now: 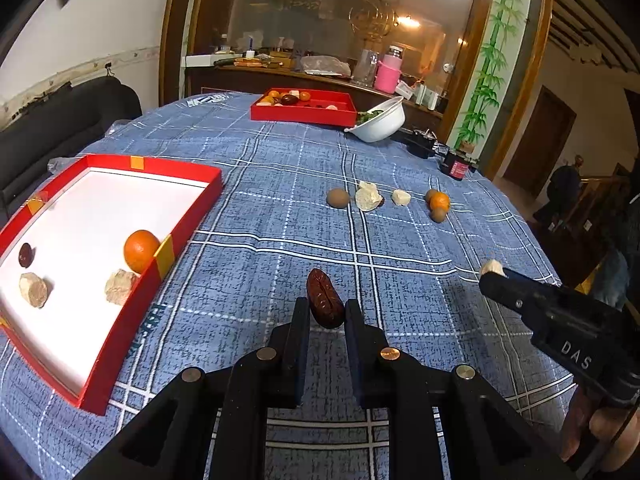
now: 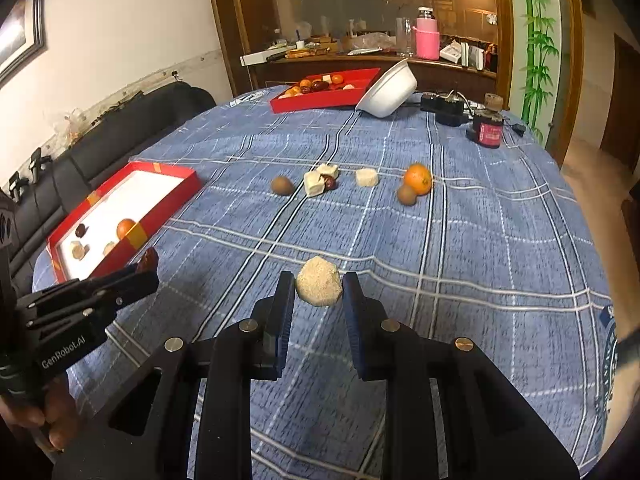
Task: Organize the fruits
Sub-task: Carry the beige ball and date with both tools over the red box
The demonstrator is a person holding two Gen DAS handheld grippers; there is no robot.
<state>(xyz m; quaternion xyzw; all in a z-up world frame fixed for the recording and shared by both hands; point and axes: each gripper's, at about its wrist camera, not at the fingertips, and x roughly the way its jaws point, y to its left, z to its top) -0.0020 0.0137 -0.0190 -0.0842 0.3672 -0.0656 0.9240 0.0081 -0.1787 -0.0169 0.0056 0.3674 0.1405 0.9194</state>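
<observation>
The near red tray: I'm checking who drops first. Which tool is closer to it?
Left. The left tool, holding a red date, is just beside the near red tray; the right tool is farther out over the cloth.

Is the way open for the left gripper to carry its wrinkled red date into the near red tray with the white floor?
Probably yes. The left gripper is shut on the wrinkled red date, and only bare blue checked tablecloth lies between it and the near red tray.
</observation>
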